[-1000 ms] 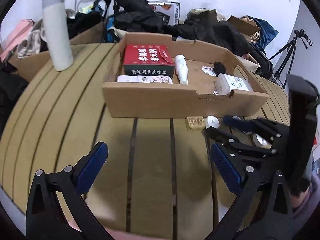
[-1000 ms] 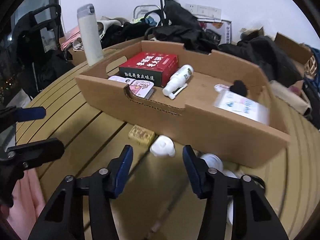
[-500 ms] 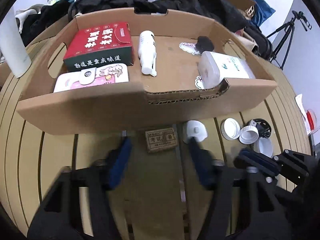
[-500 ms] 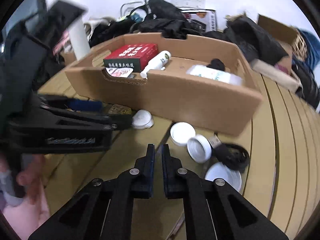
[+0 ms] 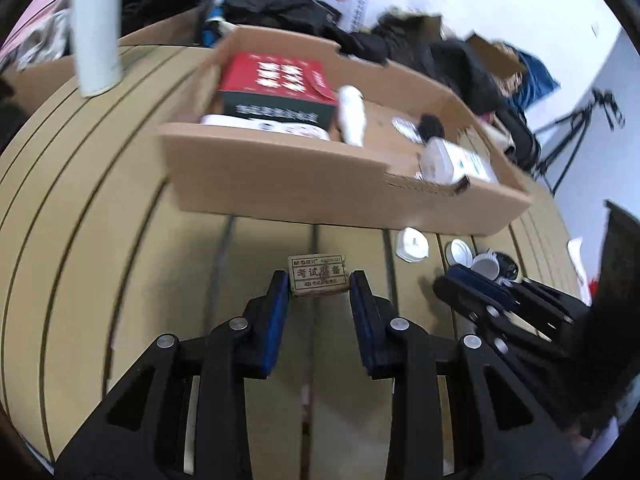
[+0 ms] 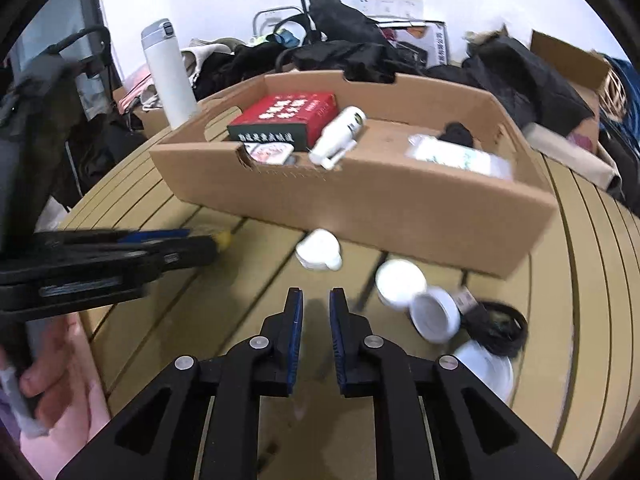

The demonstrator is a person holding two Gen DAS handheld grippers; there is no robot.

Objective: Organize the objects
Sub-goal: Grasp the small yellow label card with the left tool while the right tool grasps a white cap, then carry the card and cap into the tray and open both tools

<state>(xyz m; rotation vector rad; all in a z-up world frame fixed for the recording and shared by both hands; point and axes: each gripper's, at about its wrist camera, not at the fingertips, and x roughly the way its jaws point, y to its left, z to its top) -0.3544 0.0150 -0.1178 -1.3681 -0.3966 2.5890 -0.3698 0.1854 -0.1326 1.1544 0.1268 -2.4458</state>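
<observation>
A small tan eraser (image 5: 318, 270) with printed characters sits between the blue pads of my left gripper (image 5: 319, 280). The jaws are closing and both pads touch its sides, just above the slatted table (image 5: 120, 240). My right gripper (image 6: 316, 296) hovers low over the table with its jaws opening a narrow gap and nothing between them. A white cap (image 6: 318, 254) lies just ahead of it. The cardboard tray (image 6: 360, 208) beyond holds a red box (image 6: 288, 114), a white bottle (image 6: 340, 134), a clear container (image 6: 460, 158) and a small black item.
Two white lids (image 6: 400, 282) and a black coiled cable (image 6: 496, 326) lie to the right of my right gripper. A white flask (image 6: 170, 76) stands at the back left. Bags and dark clothes are piled behind the table. A hand (image 6: 44, 368) holds the left gripper.
My left gripper went from wide open to closed around the eraser, and its view swung toward the tray and back. My right gripper closed almost fully, then parted slightly.
</observation>
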